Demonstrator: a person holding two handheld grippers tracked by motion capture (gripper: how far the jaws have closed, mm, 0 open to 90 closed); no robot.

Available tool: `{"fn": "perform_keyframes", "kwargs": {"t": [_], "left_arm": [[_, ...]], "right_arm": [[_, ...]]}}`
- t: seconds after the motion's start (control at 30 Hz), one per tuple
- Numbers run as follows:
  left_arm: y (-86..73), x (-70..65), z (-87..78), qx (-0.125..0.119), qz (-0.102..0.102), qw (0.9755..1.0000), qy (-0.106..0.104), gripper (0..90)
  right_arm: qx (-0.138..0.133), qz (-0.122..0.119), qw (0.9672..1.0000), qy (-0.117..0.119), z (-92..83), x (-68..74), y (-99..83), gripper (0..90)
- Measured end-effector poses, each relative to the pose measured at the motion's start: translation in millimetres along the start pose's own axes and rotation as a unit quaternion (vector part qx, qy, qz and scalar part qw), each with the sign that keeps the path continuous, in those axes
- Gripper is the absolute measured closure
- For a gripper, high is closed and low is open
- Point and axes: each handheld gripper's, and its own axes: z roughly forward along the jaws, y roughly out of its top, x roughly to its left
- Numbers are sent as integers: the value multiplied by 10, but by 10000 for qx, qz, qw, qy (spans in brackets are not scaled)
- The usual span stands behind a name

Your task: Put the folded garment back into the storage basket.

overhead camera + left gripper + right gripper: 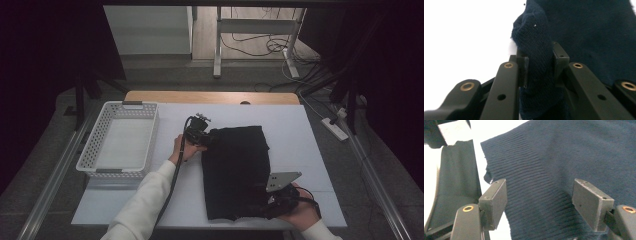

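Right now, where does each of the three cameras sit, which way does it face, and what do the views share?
High view: above the person's side, looking forward and down on the white table, dark knit garment, white basket; both sleeves, hands and grippers show.
Left gripper view: on the left gripper, looking along its fingers pinching a bunched garment fold.
Right gripper view: on the right gripper, fingers apart over the ribbed hem.
Shared: all three show the garment on the table.

A white table [300, 135] carries a dark knitted garment [237, 170] and a white basket [120, 142].
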Motion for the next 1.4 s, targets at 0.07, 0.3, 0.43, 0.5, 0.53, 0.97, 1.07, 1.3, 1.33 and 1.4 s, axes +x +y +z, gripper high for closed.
{"fn": "perform_keyframes", "kwargs": {"t": [0.07,0.3,0.43,0.5,0.53,0.97,1.07,1.3,1.33,1.4], "left_arm": [[15,-31,-33,-71,51,10000,25,722],[48,-91,-149,-194,191,9996,39,723],[56,-117,-169,-235,224,9995,5,723],[58,-123,-165,-230,229,9995,-2,723],[57,-124,-161,-225,227,9995,-8,723],[41,-124,-147,-200,157,9997,-55,722],[34,-120,-148,-206,129,9997,-65,723],[19,-109,-152,-225,95,9997,-97,722],[18,-107,-154,-220,98,9997,-94,722],[16,-103,-157,-223,82,9997,-101,722]], "right_arm": [[15,-2,10000,41,2,14,2,284],[363,-151,9992,114,28,78,-8,284],[491,-216,9985,81,-20,114,-77,284],[522,-208,9983,152,-12,129,-101,285],[579,-211,9979,191,-1,135,-104,290],[1065,-703,9918,-87,125,167,-122,297],[1198,-825,9892,-169,140,190,-114,299],[1470,-1251,9805,-380,160,258,-110,294],[1466,-1301,9796,-437,177,268,-114,294],[1480,-1337,9788,-470,189,275,-112,296]]}}
